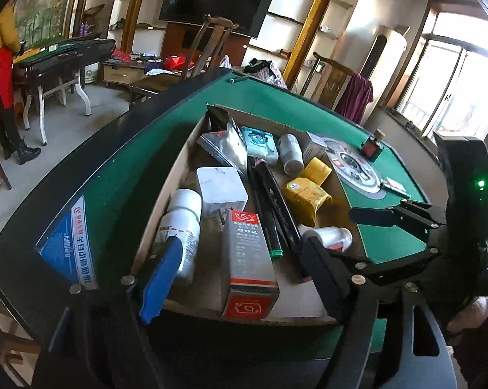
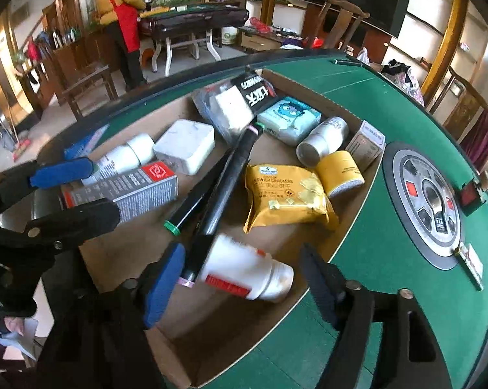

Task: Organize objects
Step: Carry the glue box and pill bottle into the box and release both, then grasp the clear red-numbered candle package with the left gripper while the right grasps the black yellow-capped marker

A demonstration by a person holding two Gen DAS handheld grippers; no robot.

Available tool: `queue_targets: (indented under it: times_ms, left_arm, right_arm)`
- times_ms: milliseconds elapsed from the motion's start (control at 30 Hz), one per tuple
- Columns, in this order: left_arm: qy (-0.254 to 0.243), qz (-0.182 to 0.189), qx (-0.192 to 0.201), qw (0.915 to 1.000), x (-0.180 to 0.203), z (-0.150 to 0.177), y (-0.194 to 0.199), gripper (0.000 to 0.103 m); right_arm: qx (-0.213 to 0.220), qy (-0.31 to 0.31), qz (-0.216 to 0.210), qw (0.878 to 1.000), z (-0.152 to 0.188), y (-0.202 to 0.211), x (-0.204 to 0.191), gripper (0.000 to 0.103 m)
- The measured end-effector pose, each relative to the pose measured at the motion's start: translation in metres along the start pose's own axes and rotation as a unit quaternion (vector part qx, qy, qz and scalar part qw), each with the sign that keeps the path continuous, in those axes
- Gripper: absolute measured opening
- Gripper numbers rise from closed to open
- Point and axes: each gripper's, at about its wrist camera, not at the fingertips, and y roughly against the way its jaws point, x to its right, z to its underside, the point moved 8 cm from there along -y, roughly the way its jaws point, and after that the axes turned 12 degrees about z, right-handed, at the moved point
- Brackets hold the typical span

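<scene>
Only right view shows cracker pack (image 2: 286, 191) lettering (legible).

A dark flat television (image 1: 216, 3) hangs on the far wall between tall wooden posts, with pale wall shelves (image 1: 289, 16) beside it. A wooden chair (image 1: 208, 48) stands in front of the screen, near a low cabinet (image 1: 120, 73) strewn with red bags. To one side, a person in a yellow jacket and red apron (image 2: 122, 13) stands at a second green-topped table (image 2: 195, 16) with white legs. A purple cloth (image 1: 357, 95) hangs over another chair by the bright window (image 1: 451, 74).
</scene>
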Motion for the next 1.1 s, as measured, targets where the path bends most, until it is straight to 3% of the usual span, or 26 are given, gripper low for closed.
queue_targets:
  times_ms: [167,367,500,633,700,767,967,1100]
  left_arm:
    - [0.02,0.033,0.013,0.9992,0.003,-0.003,0.007,0.077]
    - [-0.018,0.067,0.03,0.9971,0.036,-0.012,0.013,0.084]
    - [-0.046,0.089,0.024,0.9946,0.063,-0.012,0.01,0.084]
    - [-0.066,0.096,0.013,0.9931,0.083,-0.01,0.004,0.084]
    - [-0.068,0.096,0.006,0.993,0.091,-0.009,-0.001,0.084]
    - [-0.067,0.093,-0.001,0.9934,0.095,-0.006,-0.004,0.084]
    - [-0.074,0.064,-0.014,0.9951,0.103,-0.005,-0.004,0.084]
    - [-0.077,0.056,-0.017,0.9953,0.106,-0.006,-0.005,0.084]
  right_arm:
    - [0.027,-0.043,-0.014,0.999,0.0,0.018,0.027,0.087]
    - [0.034,-0.146,0.035,0.988,0.024,0.022,0.113,0.093]
    - [0.013,-0.259,0.059,0.964,0.058,0.011,0.195,0.093]
    - [0.001,-0.365,0.115,0.924,0.091,0.001,0.289,0.093]
    - [-0.009,-0.393,0.155,0.906,0.094,-0.008,0.338,0.093]
    - [-0.023,-0.393,0.19,0.9,0.088,-0.021,0.371,0.093]
    - [-0.103,-0.354,0.242,0.897,0.061,-0.088,0.422,0.093]
    - [-0.149,-0.334,0.21,0.907,0.057,-0.119,0.416,0.092]
